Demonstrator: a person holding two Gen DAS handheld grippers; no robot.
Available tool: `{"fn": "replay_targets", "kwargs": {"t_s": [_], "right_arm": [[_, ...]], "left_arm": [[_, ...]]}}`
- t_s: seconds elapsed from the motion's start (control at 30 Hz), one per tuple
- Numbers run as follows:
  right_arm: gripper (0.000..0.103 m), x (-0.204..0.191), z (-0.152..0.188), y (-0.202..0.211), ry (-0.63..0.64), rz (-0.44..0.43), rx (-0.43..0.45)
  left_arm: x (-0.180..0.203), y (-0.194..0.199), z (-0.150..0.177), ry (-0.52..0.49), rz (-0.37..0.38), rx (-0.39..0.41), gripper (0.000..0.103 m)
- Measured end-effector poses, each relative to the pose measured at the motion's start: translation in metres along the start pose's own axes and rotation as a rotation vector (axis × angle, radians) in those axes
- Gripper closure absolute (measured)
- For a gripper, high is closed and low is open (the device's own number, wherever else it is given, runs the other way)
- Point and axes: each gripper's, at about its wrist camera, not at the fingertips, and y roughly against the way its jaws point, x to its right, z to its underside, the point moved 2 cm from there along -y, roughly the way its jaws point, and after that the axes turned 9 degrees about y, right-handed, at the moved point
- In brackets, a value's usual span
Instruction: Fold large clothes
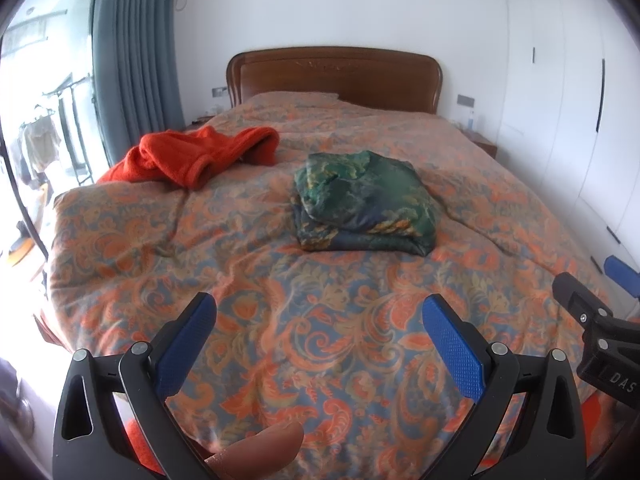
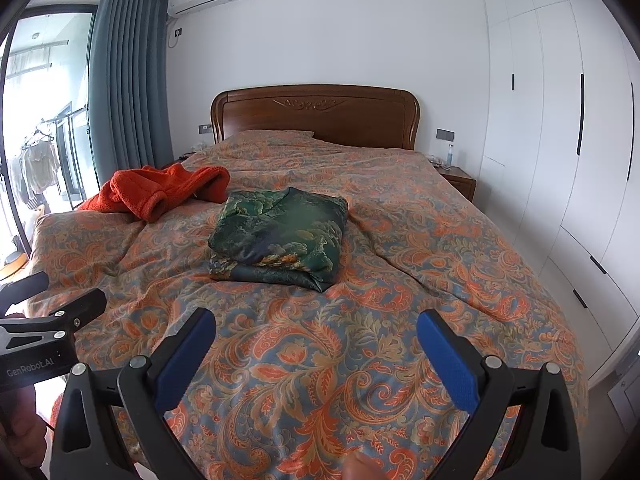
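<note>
Both the left gripper (image 1: 320,312) and right gripper (image 2: 316,328) gape wide, holding nothing. Ahead lies a folded green garment (image 2: 280,232); left of it, an orange robe (image 1: 192,156).

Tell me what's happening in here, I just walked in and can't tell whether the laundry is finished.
A person holds a two-finger tool in each hand above the foot of the bed with the orange paisley quilt. The left tool and right tool are both open and hold nothing. A green patterned silky garment already lies folded mid-bed. A crumpled orange fleece garment lies unfolded near the bed's left edge, likely next.
</note>
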Motion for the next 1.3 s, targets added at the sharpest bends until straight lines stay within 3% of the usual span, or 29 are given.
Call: {"fn": "replay_targets", "kwargs": {"t_s": [0.7,1.3], "right_arm": [[0.001,0.01,0.01,-0.01,0.012,0.068,-0.037],[0.001,0.007,0.013,-0.007,0.004,0.046,-0.044]], "left_arm": [[0.007,-0.01,0.005,-0.025,-0.01,-0.019,0.0],[0.007,-0.008,0.007,0.0,0.03,-0.023,0.0]]}}
